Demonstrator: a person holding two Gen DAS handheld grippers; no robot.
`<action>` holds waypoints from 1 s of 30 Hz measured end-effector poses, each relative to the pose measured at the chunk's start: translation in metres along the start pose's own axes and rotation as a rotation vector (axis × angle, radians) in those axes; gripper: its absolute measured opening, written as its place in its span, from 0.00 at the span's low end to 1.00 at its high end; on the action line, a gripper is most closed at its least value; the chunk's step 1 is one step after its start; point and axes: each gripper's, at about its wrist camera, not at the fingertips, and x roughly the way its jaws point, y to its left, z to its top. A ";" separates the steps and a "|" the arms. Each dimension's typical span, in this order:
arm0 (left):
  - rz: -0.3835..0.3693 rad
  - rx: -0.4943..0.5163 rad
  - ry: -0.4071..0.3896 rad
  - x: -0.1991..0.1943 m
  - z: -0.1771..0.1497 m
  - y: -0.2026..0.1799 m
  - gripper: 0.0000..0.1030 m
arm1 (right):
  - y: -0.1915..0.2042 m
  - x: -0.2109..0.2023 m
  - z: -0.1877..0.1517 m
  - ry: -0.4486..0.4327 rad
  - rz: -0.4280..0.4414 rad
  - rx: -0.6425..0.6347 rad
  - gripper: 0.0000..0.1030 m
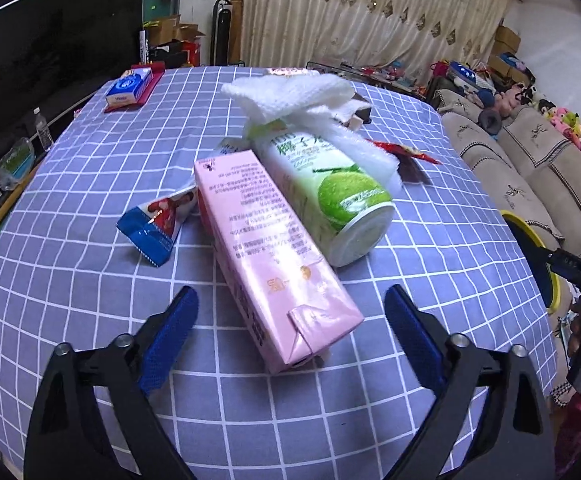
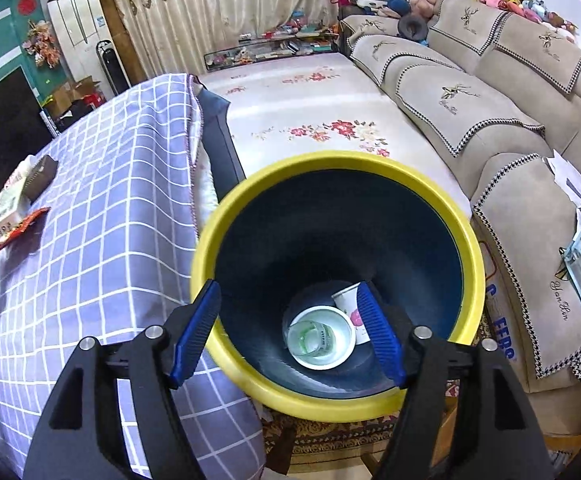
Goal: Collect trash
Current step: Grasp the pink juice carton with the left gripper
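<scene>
A pink drink carton [image 1: 266, 240] lies on the checked tablecloth [image 1: 90, 184], its near end between the fingers of my open left gripper [image 1: 290, 320]. Beside it lies a green-and-white can [image 1: 330, 196] with white paper towel [image 1: 290, 96] at its far end. A blue-and-red wrapper [image 1: 158, 220] lies left of the carton and a red wrapper [image 1: 406, 152] behind the can. My right gripper [image 2: 290, 336] is open and empty above a yellow-rimmed dark bin [image 2: 466, 240] that holds a white cup [image 2: 350, 308] and a clear cup in a white bowl [image 2: 318, 336].
A blue tissue pack [image 1: 128, 88] on a red tray sits at the table's far left. The bin stands off the table's right edge [image 2: 192, 152]. A sofa [image 2: 490, 92] and a floral mat [image 2: 310, 120] lie beyond. The bin's rim also shows in the left wrist view [image 1: 538, 256].
</scene>
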 end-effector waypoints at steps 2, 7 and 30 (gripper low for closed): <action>0.000 -0.007 -0.002 0.003 -0.002 0.004 0.72 | 0.001 -0.001 0.001 -0.003 0.003 -0.004 0.65; 0.012 -0.045 -0.008 0.005 -0.001 0.018 0.72 | 0.006 0.000 -0.001 0.003 0.011 -0.017 0.65; 0.037 0.046 0.045 0.011 0.027 0.030 0.43 | 0.031 -0.002 -0.004 0.014 0.035 -0.074 0.66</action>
